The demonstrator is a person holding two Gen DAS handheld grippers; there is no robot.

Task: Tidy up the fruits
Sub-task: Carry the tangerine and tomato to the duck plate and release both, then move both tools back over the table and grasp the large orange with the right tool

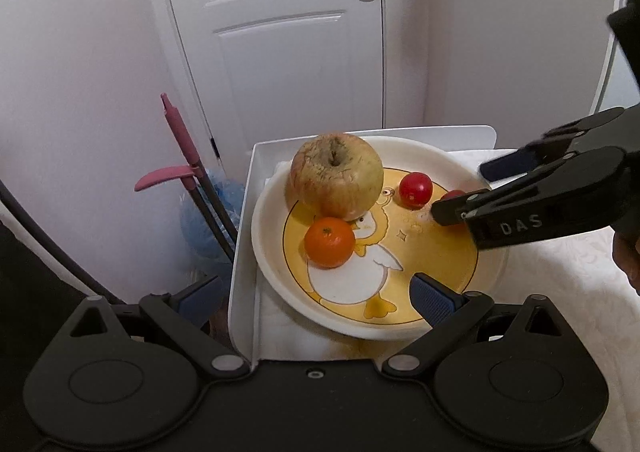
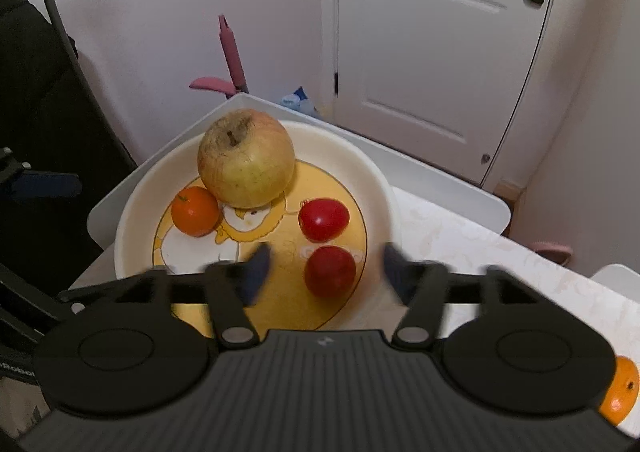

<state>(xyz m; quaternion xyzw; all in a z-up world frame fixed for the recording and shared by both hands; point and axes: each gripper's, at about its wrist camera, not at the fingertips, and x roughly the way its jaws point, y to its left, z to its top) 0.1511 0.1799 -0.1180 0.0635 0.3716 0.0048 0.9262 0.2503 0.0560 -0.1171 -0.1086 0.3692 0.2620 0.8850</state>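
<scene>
My right gripper (image 2: pixel 324 272) hangs jaws spread around the near tomato (image 2: pixel 330 271), untouched. My left gripper (image 1: pixel 316 296) gapes, empty. On the plate (image 2: pixel 372 179): apple (image 2: pixel 246 157) at twelve, orange (image 2: pixel 195 211) at nine.

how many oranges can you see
2. One small orange lies in the duck plate, touching the apple. Another orange sits outside the plate on the table, half hidden behind the right gripper's body. More may be hidden.
</scene>
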